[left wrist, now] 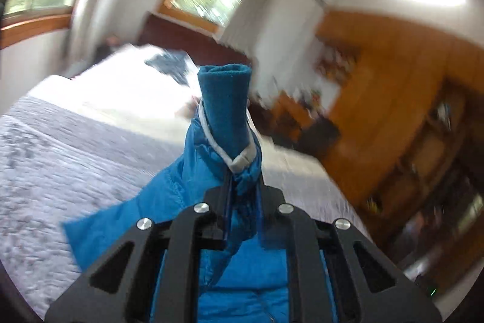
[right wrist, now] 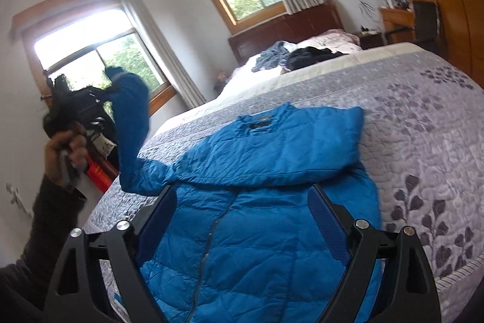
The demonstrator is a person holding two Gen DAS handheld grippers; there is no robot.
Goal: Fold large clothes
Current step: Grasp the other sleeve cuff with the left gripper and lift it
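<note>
Now my left hand-held gripper (left wrist: pixel 242 189) pinches the blue quilted puffer jacket's (right wrist: pixel 257 202) sleeve cuff aloft; my right hand-held gripper (right wrist: pixel 242 220) hangs spread above the grey leaf-patterned bed quilt (right wrist: pixel 423 141).

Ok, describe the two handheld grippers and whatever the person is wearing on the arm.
The left gripper and right gripper have matte black angular frames with triangular cut-outs and round silver bolts. The right gripper's fingers carry ribbed blue pads. The arm wears a dark long sleeve. No cables or markings show.
</note>
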